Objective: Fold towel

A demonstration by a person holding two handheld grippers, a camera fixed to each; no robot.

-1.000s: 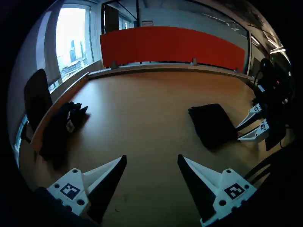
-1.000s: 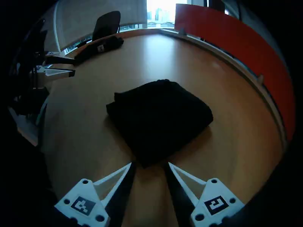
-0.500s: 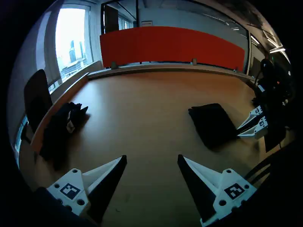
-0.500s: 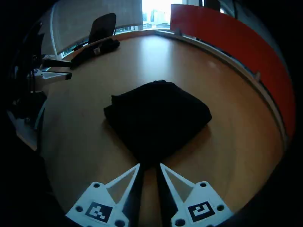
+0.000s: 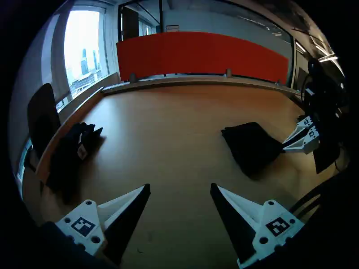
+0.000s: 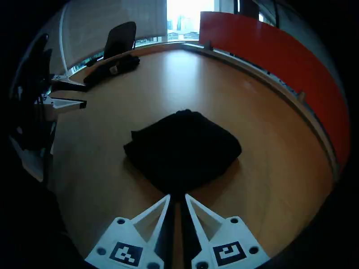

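A black folded towel [image 6: 184,150] lies on the wooden table [image 6: 269,152]. My right gripper [image 6: 177,196] is shut on its near corner, with dark cloth in the thin slit between the fingers. In the left gripper view the towel [image 5: 249,143] lies at the right, and its corner rises toward the right gripper [image 5: 284,146]. My left gripper [image 5: 179,186] stands open over bare table, well apart from the towel. In the right gripper view the left gripper [image 6: 87,97] is off to the left, with its fingers spread.
A black bag [image 5: 74,143] lies at the table's window-side edge, with a dark chair [image 5: 40,119] behind it. A red partition [image 5: 202,49] runs along the far edge. Bare wood [image 5: 170,121] spreads between the grippers.
My right gripper has closed on the towel's near corner and lifted it slightly. The left gripper has stayed where it was, open.
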